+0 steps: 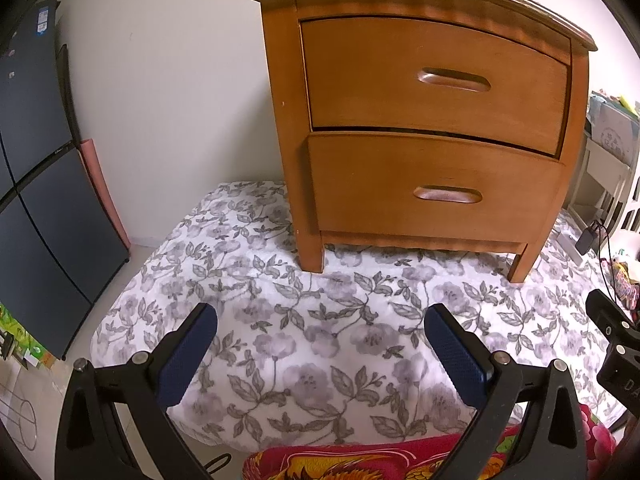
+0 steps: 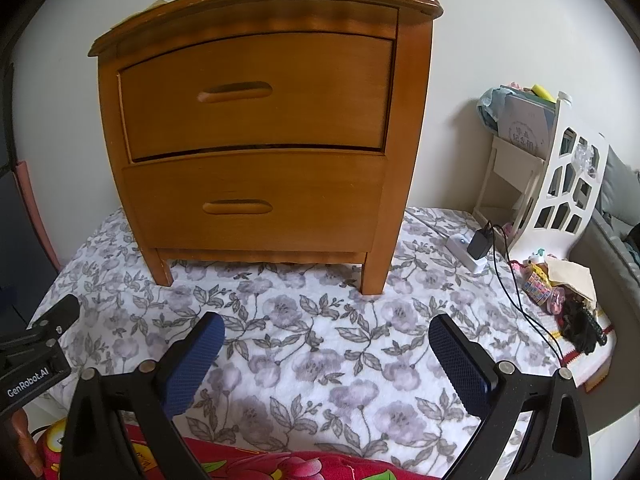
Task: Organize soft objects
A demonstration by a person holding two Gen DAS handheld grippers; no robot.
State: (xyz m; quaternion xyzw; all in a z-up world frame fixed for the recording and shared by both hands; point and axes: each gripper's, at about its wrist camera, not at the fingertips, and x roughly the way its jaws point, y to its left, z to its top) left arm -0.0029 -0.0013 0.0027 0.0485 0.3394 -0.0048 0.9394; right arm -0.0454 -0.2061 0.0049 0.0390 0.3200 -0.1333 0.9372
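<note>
Left gripper [image 1: 320, 354] and right gripper [image 2: 326, 360] both spread wide, holding nothing, above floral quilt [image 1: 320, 344]; wooden nightstand [image 1: 432, 120] stands ahead.

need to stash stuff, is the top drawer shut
Nearly shut: the top drawer sits about flush in the nightstand, with a dark gap along its lower edge.

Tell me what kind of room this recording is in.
Probably a bedroom at home: a wooden nightstand stands on a floral quilt, with a white shelf of clutter beside it.
</note>
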